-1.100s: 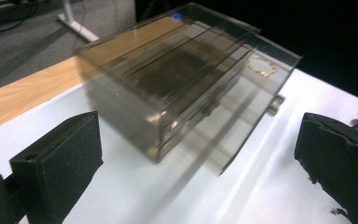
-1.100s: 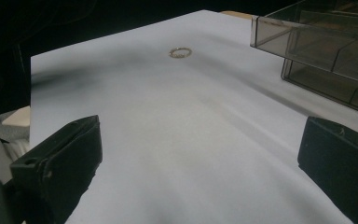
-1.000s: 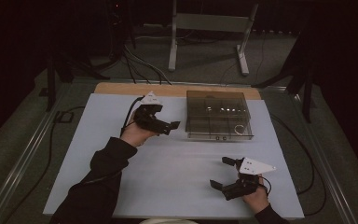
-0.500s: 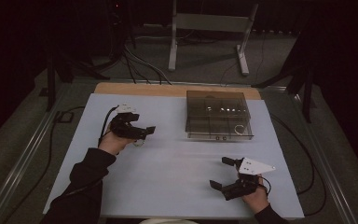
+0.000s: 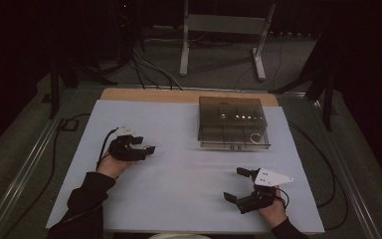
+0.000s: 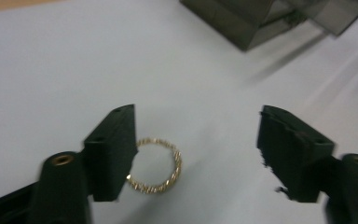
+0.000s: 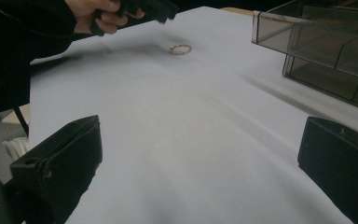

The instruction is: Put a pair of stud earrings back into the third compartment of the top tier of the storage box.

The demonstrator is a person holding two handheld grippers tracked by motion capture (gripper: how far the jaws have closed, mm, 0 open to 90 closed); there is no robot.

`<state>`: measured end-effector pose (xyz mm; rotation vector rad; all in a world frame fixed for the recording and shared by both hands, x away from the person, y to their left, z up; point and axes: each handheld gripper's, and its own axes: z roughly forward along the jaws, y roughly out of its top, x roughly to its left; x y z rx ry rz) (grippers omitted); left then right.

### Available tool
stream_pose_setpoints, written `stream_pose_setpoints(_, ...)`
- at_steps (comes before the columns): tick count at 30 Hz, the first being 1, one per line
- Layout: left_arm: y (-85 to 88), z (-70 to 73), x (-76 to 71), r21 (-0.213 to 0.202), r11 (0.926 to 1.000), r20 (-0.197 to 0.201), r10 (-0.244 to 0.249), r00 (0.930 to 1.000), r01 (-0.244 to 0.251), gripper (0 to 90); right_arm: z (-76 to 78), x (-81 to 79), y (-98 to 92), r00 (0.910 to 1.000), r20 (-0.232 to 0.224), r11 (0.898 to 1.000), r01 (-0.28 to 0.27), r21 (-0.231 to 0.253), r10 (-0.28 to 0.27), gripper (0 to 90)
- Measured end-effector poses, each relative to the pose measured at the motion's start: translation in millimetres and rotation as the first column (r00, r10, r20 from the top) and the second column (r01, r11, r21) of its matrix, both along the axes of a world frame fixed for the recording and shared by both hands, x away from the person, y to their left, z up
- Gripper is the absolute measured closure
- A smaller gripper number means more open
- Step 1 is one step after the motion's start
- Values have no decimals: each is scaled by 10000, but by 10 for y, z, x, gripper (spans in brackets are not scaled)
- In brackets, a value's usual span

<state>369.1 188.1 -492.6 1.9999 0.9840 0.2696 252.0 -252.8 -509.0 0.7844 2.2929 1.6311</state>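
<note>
smoky compartment box (image 5: 234,122) holding a pale ring, left gripper (image 6: 198,149) released beside gold ring (image 6: 156,165), right gripper (image 7: 200,163) released

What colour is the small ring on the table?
Gold; the ring shows best in the left gripper view.

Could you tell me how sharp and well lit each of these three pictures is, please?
High view: dim, dark surroundings, only the white table bright. Left gripper view: soft motion blur on the box, while the gold ring reads clearly. Right gripper view: near jaws out of focus, blurred shadow under the left tool.
</note>
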Motion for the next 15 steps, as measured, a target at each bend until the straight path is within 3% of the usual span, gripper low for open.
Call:
stream_pose_setpoints(9, 17, -222, 7, 751, 9955, -294, -549, 9981, 570, 494, -4, 1, 1, 10000, -25, 10000, -11, -40, 11, 0)
stream_pose_setpoints(15, -6, -308, 33, 1425, 9871, -149, -722, 9973, 736, 605, -4, 1, 2, 10000, -24, 10000, -8, -44, 8, 0)
